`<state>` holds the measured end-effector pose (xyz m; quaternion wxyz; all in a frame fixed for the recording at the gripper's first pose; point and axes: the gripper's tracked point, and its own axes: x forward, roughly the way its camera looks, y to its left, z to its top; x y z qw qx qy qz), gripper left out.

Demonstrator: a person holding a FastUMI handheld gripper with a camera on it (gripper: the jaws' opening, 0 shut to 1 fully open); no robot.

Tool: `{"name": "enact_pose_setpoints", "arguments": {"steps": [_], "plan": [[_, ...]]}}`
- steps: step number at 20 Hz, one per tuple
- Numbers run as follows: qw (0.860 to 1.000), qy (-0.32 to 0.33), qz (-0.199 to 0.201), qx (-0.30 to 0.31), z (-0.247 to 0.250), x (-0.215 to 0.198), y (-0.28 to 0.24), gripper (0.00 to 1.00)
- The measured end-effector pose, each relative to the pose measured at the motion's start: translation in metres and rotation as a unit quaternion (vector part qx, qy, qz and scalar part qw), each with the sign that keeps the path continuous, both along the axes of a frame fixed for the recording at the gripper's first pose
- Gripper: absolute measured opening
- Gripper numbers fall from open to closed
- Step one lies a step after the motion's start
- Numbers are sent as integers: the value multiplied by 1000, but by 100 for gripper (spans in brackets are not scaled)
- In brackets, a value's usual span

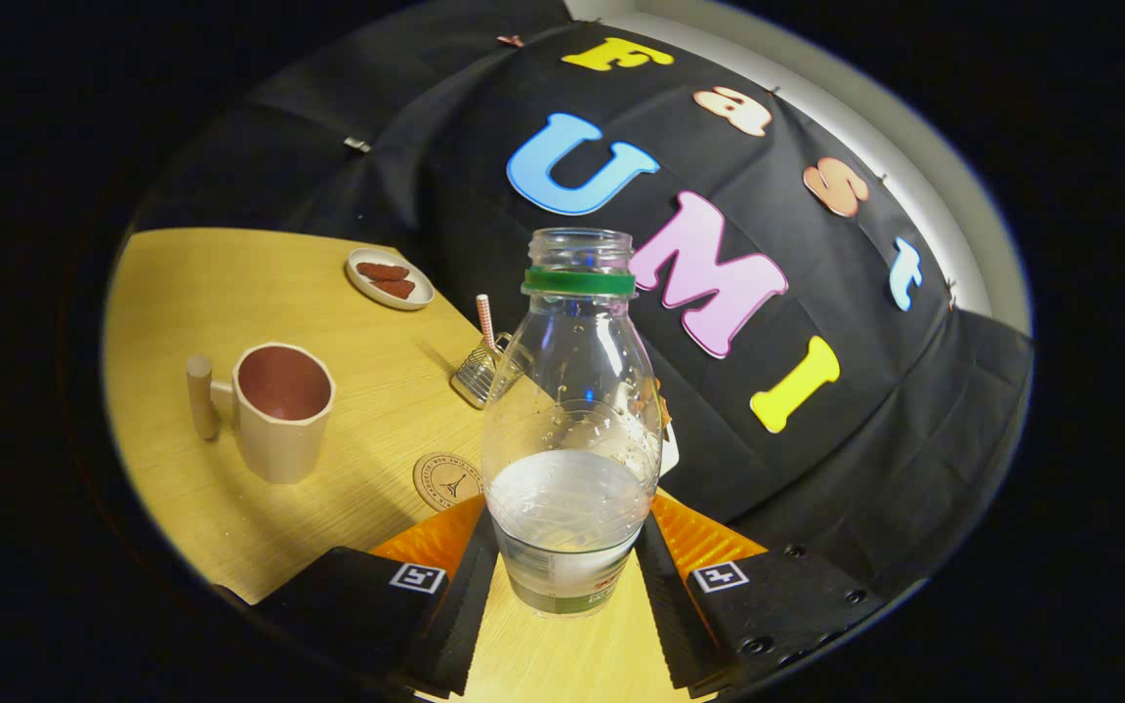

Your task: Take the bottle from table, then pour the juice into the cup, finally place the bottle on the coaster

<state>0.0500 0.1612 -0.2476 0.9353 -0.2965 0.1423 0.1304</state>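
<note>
The bottle [570, 430] is sitting right between the claw [567, 566] fingers, upright, tilted with the view. It's clear, uncapped, green ring at the neck, pale juice filling the lower part. Both fingers are pressing its lower sides, pinching it. Beyond, the cup [281, 410] and coaster [447, 480] are resting on the table [230, 283].

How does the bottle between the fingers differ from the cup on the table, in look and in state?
The bottle is clear plastic with a narrow neck; the cup is opaque, beige outside, with a wide mouth and a side handle. The bottle holds pale liquid in its lower part; the cup looks empty. The bottle sits clamped in the gripper; the cup stands free on the table. Both are open at the top.
</note>
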Motion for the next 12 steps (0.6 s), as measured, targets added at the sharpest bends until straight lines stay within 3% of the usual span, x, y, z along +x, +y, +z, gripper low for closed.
{"name": "enact_pose_setpoints", "arguments": {"steps": [6,12], "plan": [[993,7,54,-105,-14,-7,30,76],[972,27,89,-214,-40,-3,39,76]]}}
